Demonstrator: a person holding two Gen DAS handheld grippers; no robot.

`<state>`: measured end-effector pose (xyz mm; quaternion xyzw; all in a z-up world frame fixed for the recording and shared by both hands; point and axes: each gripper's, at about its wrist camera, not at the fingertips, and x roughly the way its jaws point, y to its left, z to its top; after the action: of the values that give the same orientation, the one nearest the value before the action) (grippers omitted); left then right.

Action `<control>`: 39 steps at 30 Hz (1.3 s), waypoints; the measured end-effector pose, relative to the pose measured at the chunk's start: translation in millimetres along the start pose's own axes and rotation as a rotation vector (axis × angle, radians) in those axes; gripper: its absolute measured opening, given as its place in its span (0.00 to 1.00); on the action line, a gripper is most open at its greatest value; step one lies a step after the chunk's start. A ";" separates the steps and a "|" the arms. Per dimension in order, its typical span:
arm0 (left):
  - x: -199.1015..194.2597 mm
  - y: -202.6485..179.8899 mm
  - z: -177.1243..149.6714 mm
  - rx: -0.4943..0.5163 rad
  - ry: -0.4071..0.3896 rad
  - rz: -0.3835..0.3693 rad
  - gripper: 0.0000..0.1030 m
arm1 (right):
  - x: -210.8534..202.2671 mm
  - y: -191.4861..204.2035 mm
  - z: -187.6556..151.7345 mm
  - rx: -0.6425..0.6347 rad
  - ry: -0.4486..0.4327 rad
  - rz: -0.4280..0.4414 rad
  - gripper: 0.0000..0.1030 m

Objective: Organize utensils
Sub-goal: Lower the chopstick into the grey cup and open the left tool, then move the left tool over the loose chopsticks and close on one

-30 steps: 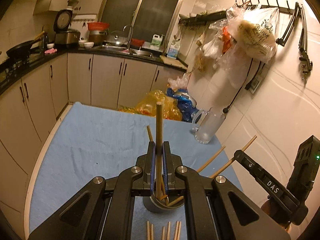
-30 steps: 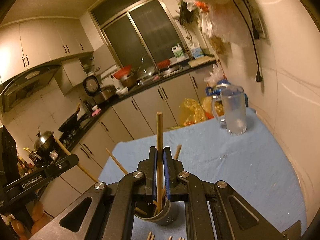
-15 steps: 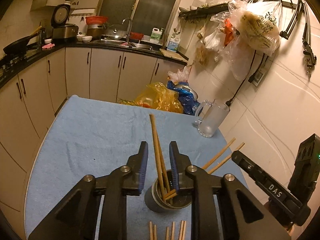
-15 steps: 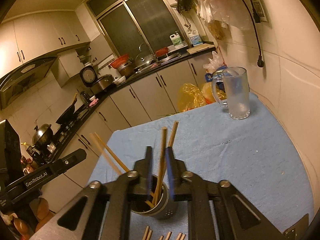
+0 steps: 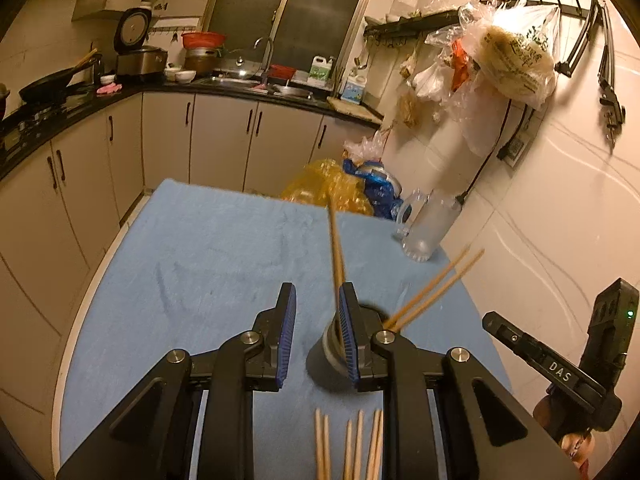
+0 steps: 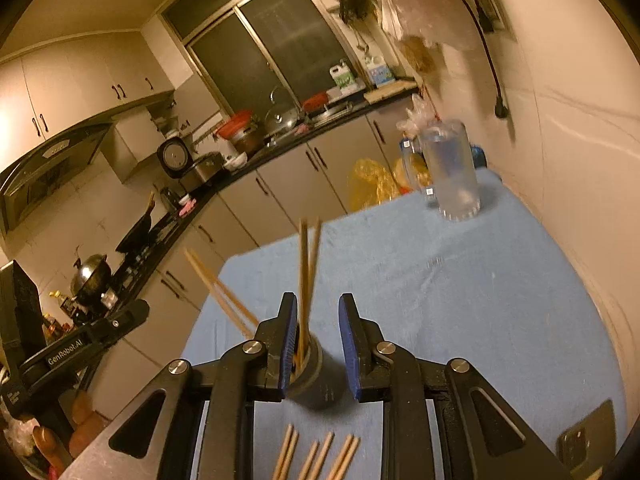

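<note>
- Left gripper (image 5: pixel 316 334) — jaws spread, empty; right gripper (image 6: pixel 318 346) likewise.
- Chopsticks (image 5: pixel 336 256) — four lean inside the metal holder (image 6: pixel 314 380), gathered upright for storage.
- Loose chopsticks (image 5: pixel 348 444) — on the blue cloth (image 5: pixel 200 260), unsorted.
- Lettering: "DAS", "GenRobot.AI" on gripper bodies.

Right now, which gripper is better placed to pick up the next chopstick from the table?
Either: left gripper and right gripper are both open, above the loose chopsticks near the cup.
</note>
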<state>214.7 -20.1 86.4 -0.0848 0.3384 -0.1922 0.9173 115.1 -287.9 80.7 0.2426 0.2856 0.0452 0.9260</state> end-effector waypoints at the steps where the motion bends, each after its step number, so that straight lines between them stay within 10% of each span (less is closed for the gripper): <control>1: -1.3 2.0 -6.7 -0.001 0.010 0.001 0.20 | 0.6 -2.5 -8.3 0.003 0.022 -0.001 0.23; 18: 58.3 22.7 -132.1 -0.050 0.457 -0.084 0.20 | 19.1 -21.5 -108.7 0.044 0.278 -0.007 0.23; 39: 78.3 15.5 -149.6 -0.010 0.497 0.073 0.06 | 23.3 -25.5 -120.2 0.052 0.354 -0.041 0.23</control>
<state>176.1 -41.9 -77.3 -0.0271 0.5574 -0.1723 0.8117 66.9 -254.2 -29.8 0.2490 0.4503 0.0608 0.8553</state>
